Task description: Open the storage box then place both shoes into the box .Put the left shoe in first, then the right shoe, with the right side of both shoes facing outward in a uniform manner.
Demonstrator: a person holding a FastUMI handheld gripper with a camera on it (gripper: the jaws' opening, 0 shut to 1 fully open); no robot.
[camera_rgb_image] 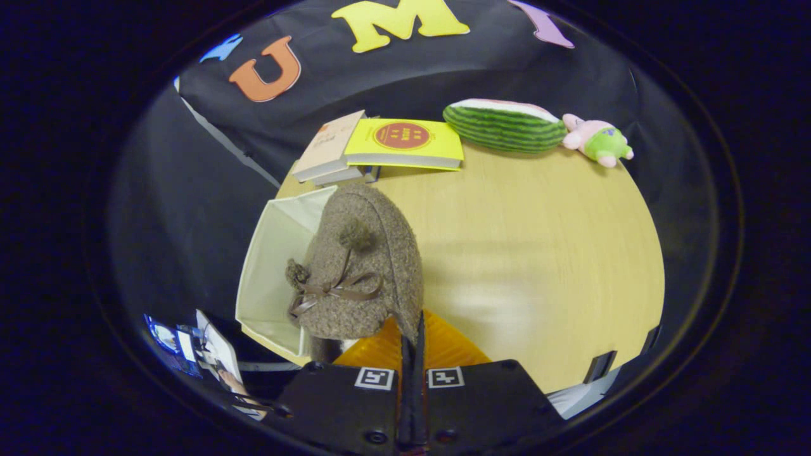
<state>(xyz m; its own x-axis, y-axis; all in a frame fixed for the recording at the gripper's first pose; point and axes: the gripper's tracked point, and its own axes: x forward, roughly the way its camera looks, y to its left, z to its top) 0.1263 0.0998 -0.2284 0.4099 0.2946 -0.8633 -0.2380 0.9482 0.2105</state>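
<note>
Shoe [364, 266], brown and fuzzy with a ribbon bow, is held up over the bench [538, 253], pinched at its edge by the claw [412, 335], whose orange fingers [443, 345] are nearly closed. Just left, beside it, the white box [272, 266] lies open. A placing step is judged in hand; next, the shoe must be carried left and lowered inside, right side outward.

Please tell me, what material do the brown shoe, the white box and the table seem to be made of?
The shoe, pinched at its edge by the shut tool, looks like nubby woolly fabric, matte, with a pompom and a thin shinier ribbon bow. The box beside it looks like soft off-white cloth, its panels flat and creased at the folds. The table seems light wood or laminate: faint grain, soft sheen.
</note>
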